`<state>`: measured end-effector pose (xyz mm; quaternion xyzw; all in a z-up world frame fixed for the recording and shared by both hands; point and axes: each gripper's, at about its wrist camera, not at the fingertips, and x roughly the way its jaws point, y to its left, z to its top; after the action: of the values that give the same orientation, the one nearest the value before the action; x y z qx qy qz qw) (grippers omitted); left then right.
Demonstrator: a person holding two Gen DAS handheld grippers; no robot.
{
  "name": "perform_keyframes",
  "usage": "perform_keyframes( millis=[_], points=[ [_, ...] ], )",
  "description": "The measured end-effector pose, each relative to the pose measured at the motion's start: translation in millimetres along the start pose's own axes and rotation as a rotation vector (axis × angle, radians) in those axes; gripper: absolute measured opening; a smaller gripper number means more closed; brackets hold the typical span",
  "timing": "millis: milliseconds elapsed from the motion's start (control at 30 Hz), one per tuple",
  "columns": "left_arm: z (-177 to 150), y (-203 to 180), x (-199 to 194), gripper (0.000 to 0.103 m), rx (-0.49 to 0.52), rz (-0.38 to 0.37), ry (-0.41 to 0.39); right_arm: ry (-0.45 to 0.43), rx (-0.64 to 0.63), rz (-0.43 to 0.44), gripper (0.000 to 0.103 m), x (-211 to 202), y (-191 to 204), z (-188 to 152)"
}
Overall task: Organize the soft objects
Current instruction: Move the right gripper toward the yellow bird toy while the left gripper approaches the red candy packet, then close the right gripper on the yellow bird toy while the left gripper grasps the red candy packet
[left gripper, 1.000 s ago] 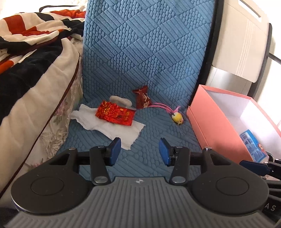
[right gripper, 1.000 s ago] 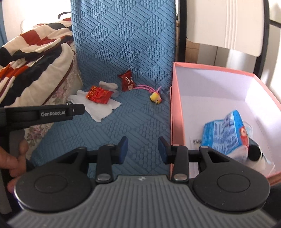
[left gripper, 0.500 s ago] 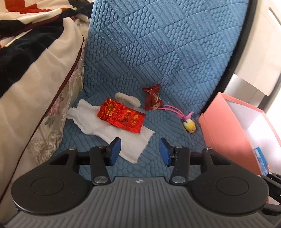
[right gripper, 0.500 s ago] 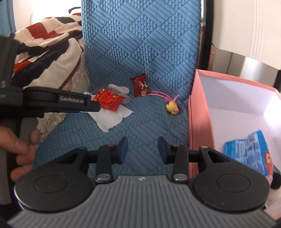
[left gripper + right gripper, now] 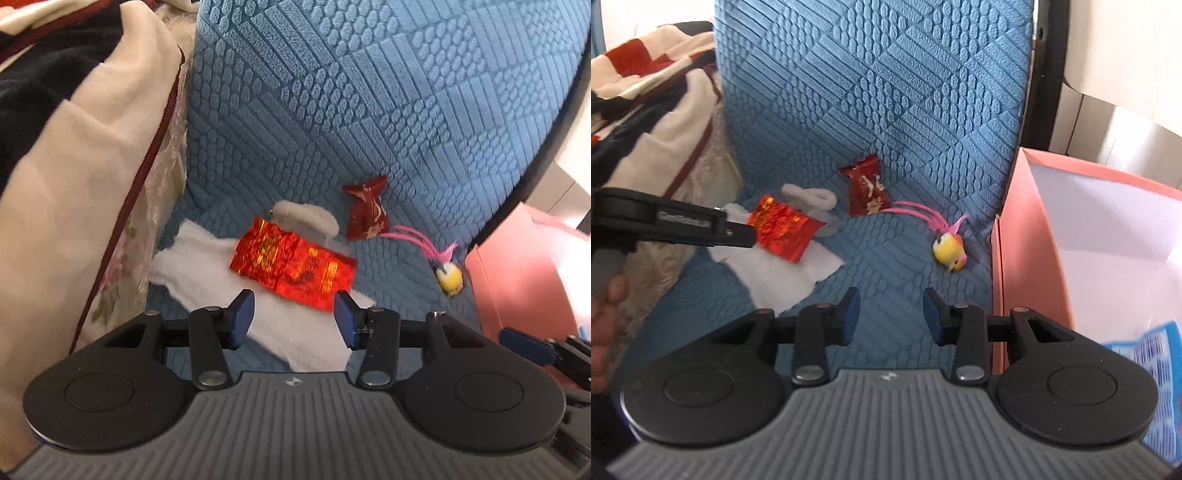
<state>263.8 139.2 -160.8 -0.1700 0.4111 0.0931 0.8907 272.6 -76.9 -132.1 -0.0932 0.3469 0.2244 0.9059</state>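
Two hand-held grippers are pictured above a blue quilted seat cover (image 5: 369, 122) strewn with small soft things. Nearest the lens in the left wrist view, the left gripper (image 5: 294, 317) is seen with its jaws parted about halfway and nothing between them; a white cloth (image 5: 207, 266) is framed in the gap, lying flat on the seat. In the right wrist view, the right gripper (image 5: 889, 314) is shown with its jaws parted somewhat less, likewise empty, over bare blue fabric. At the left edge of that view a person's hand (image 5: 605, 325) is seen on the handle of the left gripper, whose fingers reach across toward the cloth.

On the cloth a shiny red foil packet (image 5: 293, 267) is laid, and just behind it a pale fluffy loop (image 5: 306, 218) is partly covered. Beyond that, a dark red wrapped candy (image 5: 365, 214) is propped near the fold where seat meets backrest. A small yellow toy (image 5: 948, 251) with pink strands lies to its right, close to the wall of a pink box (image 5: 1027, 258). The box stands open beside the seat, and a blue printed packet (image 5: 1148, 369) is seen inside it. A striped blanket (image 5: 642, 99) is heaped to the left of the seat.
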Motion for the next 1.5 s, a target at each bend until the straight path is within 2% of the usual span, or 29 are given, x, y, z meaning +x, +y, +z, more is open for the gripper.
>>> perform_keyframes(
  millis=[167, 233, 400, 567, 700, 933, 1167, 1367, 1433, 1500],
  points=[
    [15, 8, 14, 0.057, 0.01, -0.064, 0.002, 0.012, -0.016, 0.003, 0.04, 23, -10, 20],
    [17, 8, 21, 0.062, 0.03, -0.046, 0.0, 0.013, -0.033, 0.0, 0.04, 32, -15, 29],
    [25, 3, 38, 0.062, 0.119, -0.005, 0.025, 0.047, -0.041, -0.012, 0.04, 60, -23, 39],
    [34, 10, 52, 0.062, 0.132, 0.008, 0.041, 0.042, -0.106, -0.039, 0.04, 78, -16, 44],
    [39, 17, 61, 0.062, 0.12, 0.014, 0.06, 0.046, -0.105, -0.062, 0.04, 90, -16, 49],
    [40, 16, 66, 0.062, 0.131, 0.004, 0.067, 0.068, -0.169, -0.156, 0.039, 112, -11, 52],
    [38, 9, 74, 0.066, 0.152, 0.016, 0.081, 0.141, -0.093, -0.154, 0.042, 128, -17, 51],
    [37, 6, 77, 0.066, 0.164, 0.009, 0.079, 0.148, -0.079, -0.152, 0.038, 130, -21, 50],
    [36, 5, 76, 0.066, 0.173, 0.009, 0.056, 0.15, -0.076, -0.161, 0.032, 131, -21, 49],
    [37, 4, 77, 0.066, 0.192, 0.012, 0.038, 0.152, -0.068, -0.148, 0.031, 130, -20, 47]
  ],
)
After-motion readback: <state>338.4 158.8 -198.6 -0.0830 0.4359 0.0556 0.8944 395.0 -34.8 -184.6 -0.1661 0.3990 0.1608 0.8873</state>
